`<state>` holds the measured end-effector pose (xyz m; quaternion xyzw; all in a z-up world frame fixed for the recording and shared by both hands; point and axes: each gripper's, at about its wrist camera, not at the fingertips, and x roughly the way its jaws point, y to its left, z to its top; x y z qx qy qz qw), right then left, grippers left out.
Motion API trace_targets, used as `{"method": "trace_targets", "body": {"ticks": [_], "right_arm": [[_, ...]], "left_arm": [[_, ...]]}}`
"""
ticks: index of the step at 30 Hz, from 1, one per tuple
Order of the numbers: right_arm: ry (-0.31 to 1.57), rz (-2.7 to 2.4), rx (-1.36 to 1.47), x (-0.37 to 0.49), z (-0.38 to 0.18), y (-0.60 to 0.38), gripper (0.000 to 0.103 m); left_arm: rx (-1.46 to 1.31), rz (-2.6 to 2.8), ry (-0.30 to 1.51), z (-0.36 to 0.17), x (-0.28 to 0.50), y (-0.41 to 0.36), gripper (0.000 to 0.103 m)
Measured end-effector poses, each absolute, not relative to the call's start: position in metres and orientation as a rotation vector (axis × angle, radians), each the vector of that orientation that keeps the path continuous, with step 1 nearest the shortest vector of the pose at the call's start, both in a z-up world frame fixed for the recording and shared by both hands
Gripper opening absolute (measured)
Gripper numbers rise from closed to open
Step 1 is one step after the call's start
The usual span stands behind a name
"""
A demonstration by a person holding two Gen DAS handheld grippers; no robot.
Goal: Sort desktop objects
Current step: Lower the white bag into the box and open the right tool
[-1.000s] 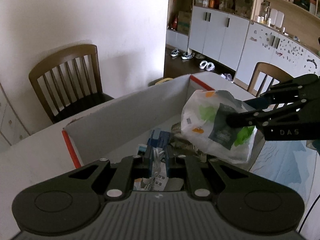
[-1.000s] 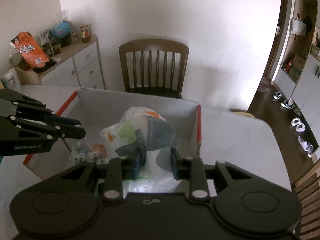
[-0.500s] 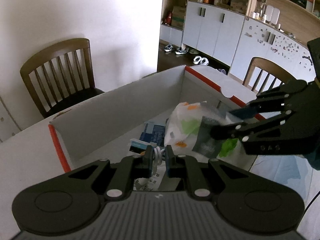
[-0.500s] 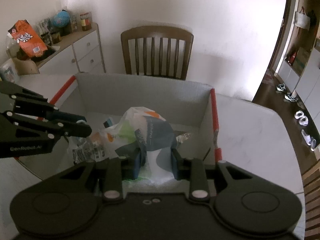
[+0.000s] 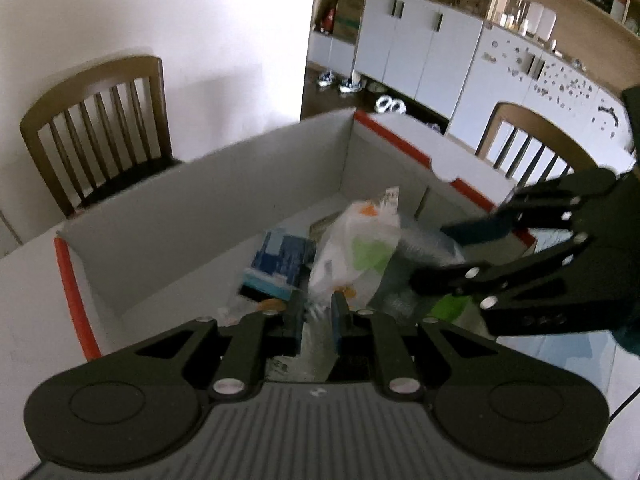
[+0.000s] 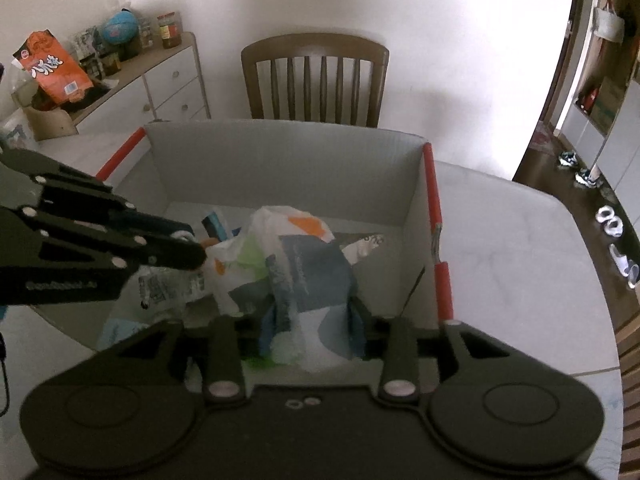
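L gripper [image 5: 316,322]: tilted steeply down into the box, bottom centre of L view. Jaws nearly pressed together, pinching a thin bit of clear/white wrapper; what the item is can't be told (blurred).
R gripper [image 6: 310,330]: also pitched steeply down, bottom centre of R view. Jaws opening, now part spread; the plastic bag [image 6: 296,264] sits between them, pads look just off its sides.
Bag: white w/ orange, green and dark grey print, crumpled, lying inside the box [image 6: 280,160], centre-right of its floor. In L view it shows mid-frame [image 5: 360,248], just ahead of the L gripper tips.
Cross view: R gripper enters L view from the right edge [image 5: 452,256], tips over the bag. L gripper enters R view from the left edge [image 6: 188,248], tip touching or just beside the bag's left side.
Other contents: blue carton [image 5: 280,264] left of bag; printed wrapper [image 6: 172,284] under the L gripper.
Edges: grey walls w/ red-orange rims on all sides; near wall low in frame. Little free room inside, both grippers close together.
Surface [image 6: 520,240]: white, open to the right of the box.
Beyond: wooden chair [image 6: 316,80] behind far wall.
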<state>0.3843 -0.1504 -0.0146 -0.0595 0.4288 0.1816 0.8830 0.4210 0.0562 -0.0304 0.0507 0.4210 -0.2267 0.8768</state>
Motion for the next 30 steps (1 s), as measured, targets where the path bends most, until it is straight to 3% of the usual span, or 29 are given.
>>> {"method": "trace_targets", "body": {"ticks": [2, 11, 30], "right_arm": [[0.885, 0.374, -0.124, 0.383, -0.013, -0.152, 0.05], [0.857, 0.4, -0.095, 0.377, -0.001, -0.157, 0.066], [0.777, 0.443, -0.107, 0.343, 0.041, -0.161, 0.066]], "left_arm": [[0.093, -0.469, 0.879, -0.033, 0.42, 0.056, 0.012], [0.09, -0.46, 0.895, -0.028, 0.413, 0.056, 0.013], [0.121, -0.411, 0.83, 0.017, 0.371, 0.05, 0.013]]}}
